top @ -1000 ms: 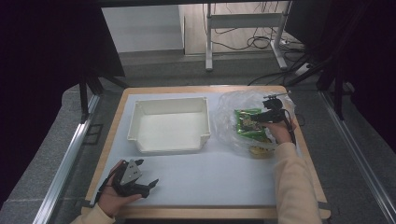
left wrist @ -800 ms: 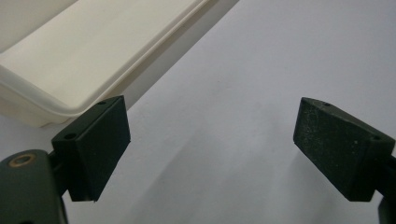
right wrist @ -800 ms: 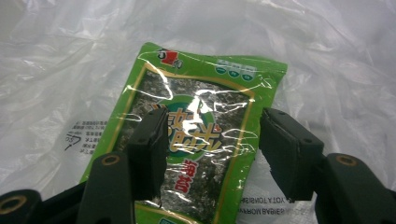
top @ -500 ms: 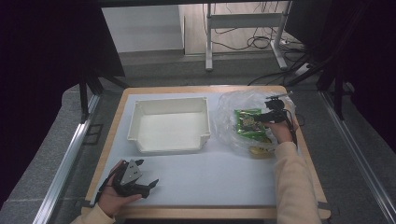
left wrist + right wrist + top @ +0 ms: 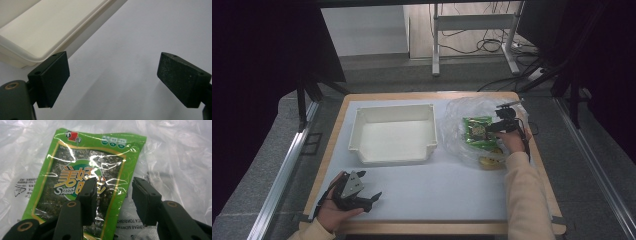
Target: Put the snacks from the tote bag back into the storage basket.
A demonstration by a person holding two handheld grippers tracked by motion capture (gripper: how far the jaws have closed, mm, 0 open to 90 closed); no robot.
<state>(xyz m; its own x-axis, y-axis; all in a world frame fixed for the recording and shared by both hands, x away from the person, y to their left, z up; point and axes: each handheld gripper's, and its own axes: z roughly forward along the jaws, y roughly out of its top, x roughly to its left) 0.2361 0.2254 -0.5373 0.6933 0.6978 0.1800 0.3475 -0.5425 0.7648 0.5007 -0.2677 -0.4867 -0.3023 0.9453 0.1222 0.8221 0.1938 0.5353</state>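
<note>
A green seaweed snack packet (image 5: pixel 75 177) lies on a crumpled clear plastic bag (image 5: pixel 175 157) at the table's right side. My right gripper (image 5: pixel 114 195) points down over the packet's (image 5: pixel 477 131) right edge. One jaw is above the packet's print and the other is above the bag beside it. The jaws have just been closing. The packet's edge lies between them, and the pads are not pressing on it. Near the front left of the table, my left gripper (image 5: pixel 371 186) rests in the person's hand. In its own view the left gripper (image 5: pixel 112 77) stands wide open with nothing between its jaws.
A white plastic tray (image 5: pixel 392 109) stands empty at the table's middle left, and its corner (image 5: pixel 37 32) lies just ahead of the left gripper. A yellow packet (image 5: pixel 489 161) lies under the plastic bag (image 5: pixel 457 117) near the right forearm. White sheet covers the table's front.
The right gripper has shifted very slightly over the green packet. The left hand and its gripper have stayed where they were.
</note>
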